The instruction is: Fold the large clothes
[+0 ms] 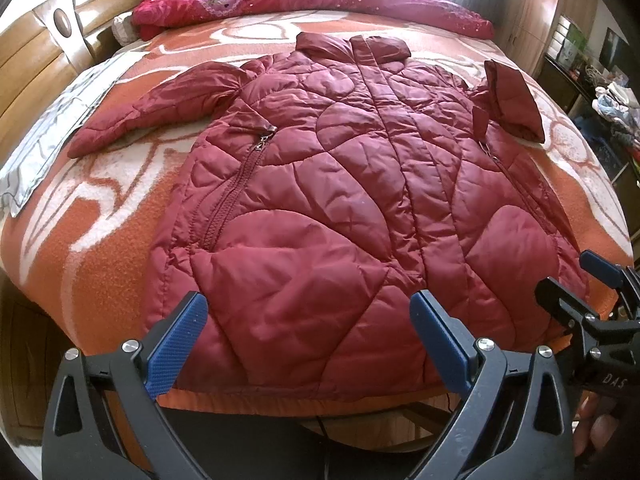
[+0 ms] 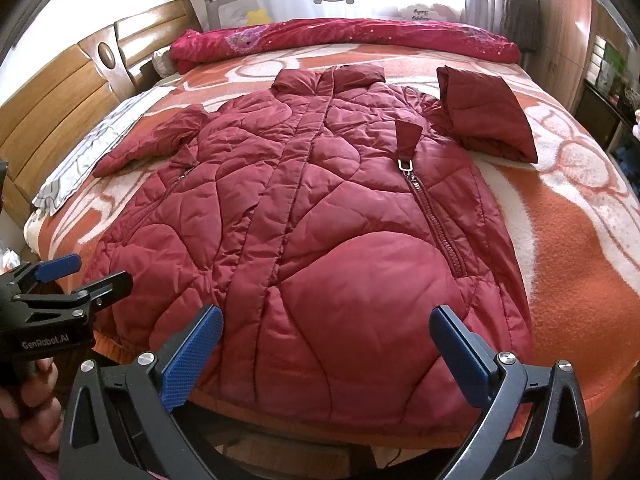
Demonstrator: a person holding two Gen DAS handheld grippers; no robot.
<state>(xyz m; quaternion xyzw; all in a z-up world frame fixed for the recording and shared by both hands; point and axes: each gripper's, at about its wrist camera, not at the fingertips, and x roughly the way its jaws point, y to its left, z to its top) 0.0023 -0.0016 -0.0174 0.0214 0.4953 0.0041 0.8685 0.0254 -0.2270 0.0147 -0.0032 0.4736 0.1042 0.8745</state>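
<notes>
One jacket (image 1: 340, 208) lies flat on the bed, front side up, with its collar (image 1: 352, 46) at the far end and its hem at the near edge, close to both grippers. I think it is spread out like this so that the folding can start from a smooth, flat shape. It has two sleeves. The left sleeve (image 1: 160, 108) stretches out to the left over the blanket. The right sleeve (image 2: 488, 116) is bent back on itself and makes a thick lump beside the right shoulder, so it probably needs to be straightened or laid across the body first. There are two pocket zippers, one on the left (image 1: 236, 188) and one on the right (image 2: 432, 216), and one closed front strip runs down the middle.

The left gripper (image 1: 308, 340) hovers above the near hem with its jaws wide apart, and it holds nothing. The right gripper (image 2: 326, 352) is the same: wide open, empty, above the hem more to the right. In my judgement they are placed here to take the two hem corners or the sides.

Under the jacket is one orange and white blanket (image 1: 120, 208). At the far side lies one rolled red quilt (image 2: 360, 36). At the left there is a grey and white pillow (image 2: 92, 156) and a wooden headboard (image 2: 64, 92).
</notes>
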